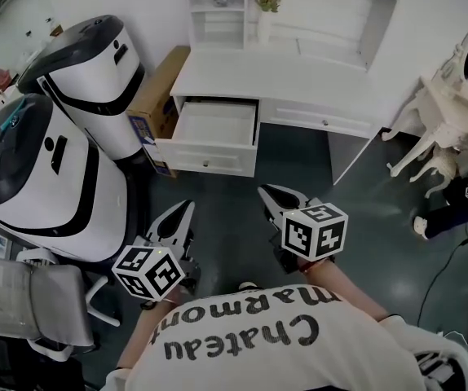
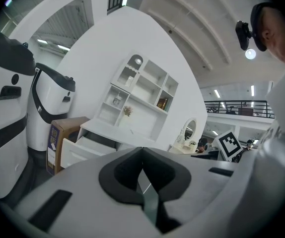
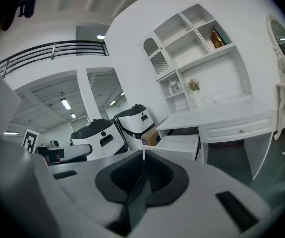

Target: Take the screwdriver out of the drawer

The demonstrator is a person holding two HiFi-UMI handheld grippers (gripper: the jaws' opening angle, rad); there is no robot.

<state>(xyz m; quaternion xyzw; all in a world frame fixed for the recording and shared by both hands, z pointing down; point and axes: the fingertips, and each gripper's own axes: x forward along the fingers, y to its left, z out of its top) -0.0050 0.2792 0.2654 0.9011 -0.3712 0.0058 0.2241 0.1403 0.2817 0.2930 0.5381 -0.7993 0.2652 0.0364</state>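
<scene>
Now | drawer (image 1: 214, 129): white, pulled open under the table's (image 1: 299, 76) left end; screwdriver not made out | left tongs (image 1: 187, 206): together, empty | right tongs (image 1: 263, 191): together, empty | head view looks down into drawer; gripper views catch it only side-on

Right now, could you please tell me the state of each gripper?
Left gripper: closed, holding nothing.
Right gripper: closed, holding nothing.
</scene>
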